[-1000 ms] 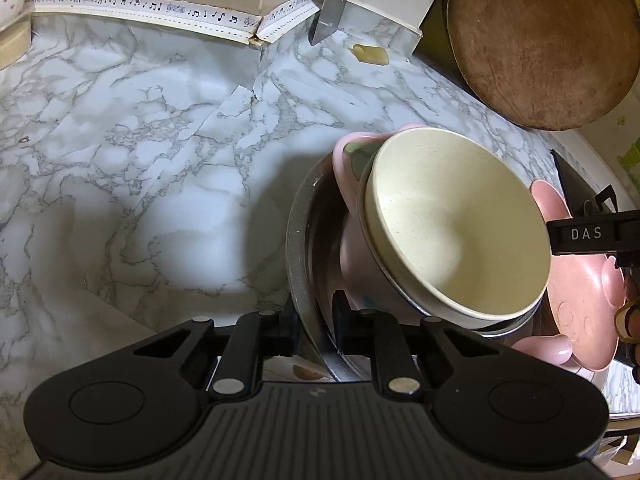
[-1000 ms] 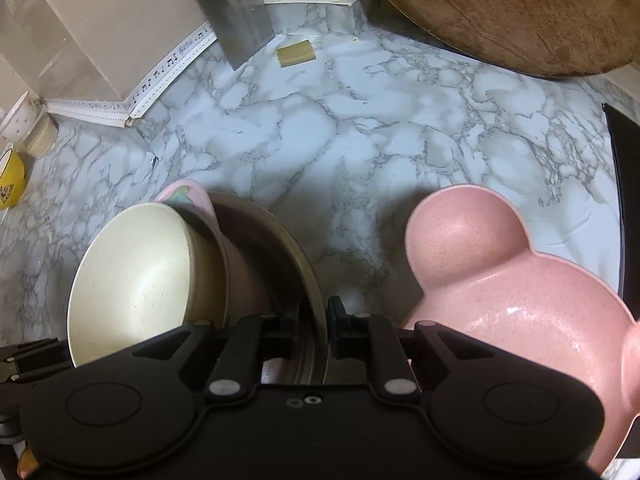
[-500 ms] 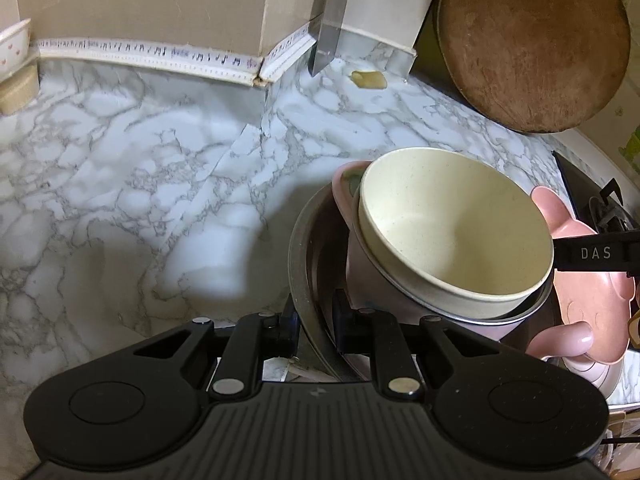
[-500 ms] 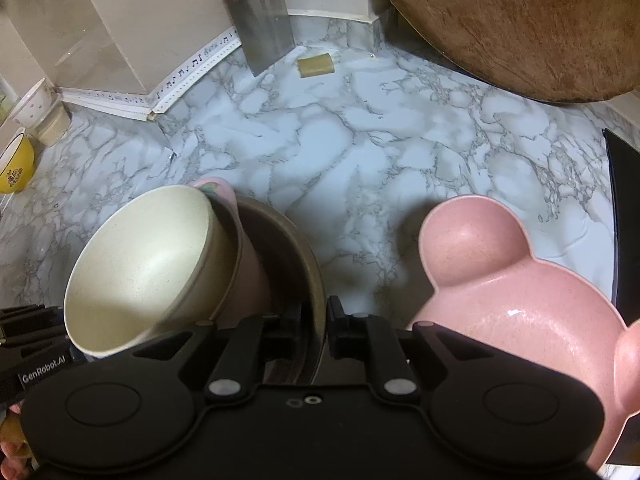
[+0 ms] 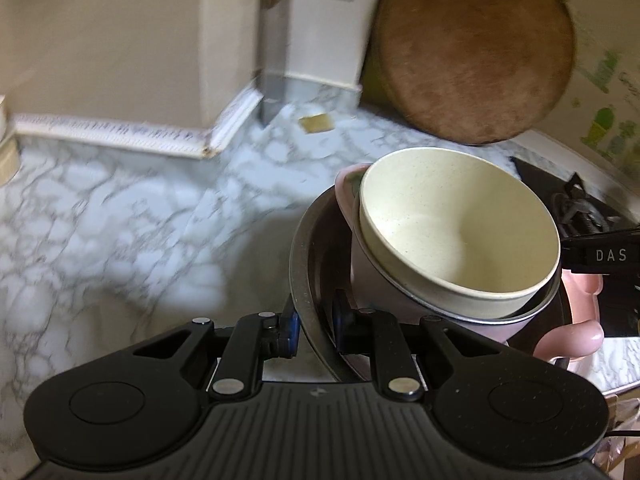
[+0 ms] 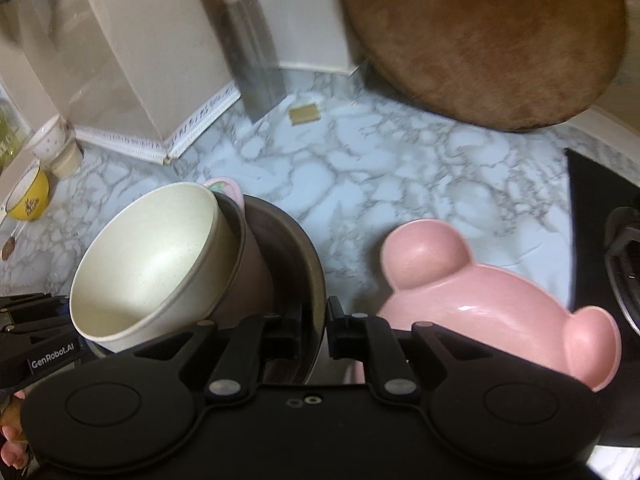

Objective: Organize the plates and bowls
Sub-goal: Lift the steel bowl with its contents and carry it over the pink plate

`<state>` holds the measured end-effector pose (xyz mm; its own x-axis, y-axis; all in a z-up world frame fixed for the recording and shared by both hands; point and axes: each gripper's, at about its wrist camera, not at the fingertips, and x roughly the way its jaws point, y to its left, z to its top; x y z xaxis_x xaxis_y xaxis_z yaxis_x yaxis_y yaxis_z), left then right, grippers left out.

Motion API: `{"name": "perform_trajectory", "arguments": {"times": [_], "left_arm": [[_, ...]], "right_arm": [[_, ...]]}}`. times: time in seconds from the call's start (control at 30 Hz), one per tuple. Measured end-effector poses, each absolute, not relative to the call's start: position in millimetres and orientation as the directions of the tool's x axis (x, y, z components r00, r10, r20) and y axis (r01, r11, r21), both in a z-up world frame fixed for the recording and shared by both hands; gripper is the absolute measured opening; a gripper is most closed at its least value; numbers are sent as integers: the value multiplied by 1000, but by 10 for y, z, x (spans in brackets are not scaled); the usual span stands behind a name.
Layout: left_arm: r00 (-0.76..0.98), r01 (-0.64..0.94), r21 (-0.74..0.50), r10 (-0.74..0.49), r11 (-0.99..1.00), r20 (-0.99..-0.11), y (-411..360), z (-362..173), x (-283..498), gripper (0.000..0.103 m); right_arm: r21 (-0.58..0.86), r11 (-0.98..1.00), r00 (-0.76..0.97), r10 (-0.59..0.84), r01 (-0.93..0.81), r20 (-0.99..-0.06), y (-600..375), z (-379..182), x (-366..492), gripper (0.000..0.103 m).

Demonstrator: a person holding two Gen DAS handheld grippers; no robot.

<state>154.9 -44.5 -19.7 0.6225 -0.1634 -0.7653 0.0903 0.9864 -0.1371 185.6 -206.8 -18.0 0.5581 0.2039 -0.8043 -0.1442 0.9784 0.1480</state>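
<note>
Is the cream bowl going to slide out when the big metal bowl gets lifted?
It might. The cream bowl sits tilted, leaning on a pink cup inside the metal bowl, so it could shift or tip. It looks smooth, probably slippery. Both grippers, left gripper and right gripper, pinch only the thin rim, so tilting seems risky.

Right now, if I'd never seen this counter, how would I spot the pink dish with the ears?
Start at the big round wooden board leaning against the wall at the back of the marble counter. Nearer the camera from it, right of the metal bowl that holds a stack of bowls, lies the pink dish. It is the only flat one, shaped like a bear's head with two round ear compartments.
</note>
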Motion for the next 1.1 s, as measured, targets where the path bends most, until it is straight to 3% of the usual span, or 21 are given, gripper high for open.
{"name": "perform_trajectory", "arguments": {"times": [0.47,0.73,1.1], "left_arm": [[617,332,-94,-292,939,-731,-1445,-32,1782,15],[576,417,-72,-325,906,-750,-1948,-207,1895,15],[550,454,-40,-315,890,-773,-2228,-460,1989,15]], "right_arm": [[146,986,651,61,78,-757,-3010,100,1390,12],[148,970,643,-12,194,-765,-3517,-104,1229,13],[159,960,630,-22,230,-776,-3796,-433,1219,13]]}}
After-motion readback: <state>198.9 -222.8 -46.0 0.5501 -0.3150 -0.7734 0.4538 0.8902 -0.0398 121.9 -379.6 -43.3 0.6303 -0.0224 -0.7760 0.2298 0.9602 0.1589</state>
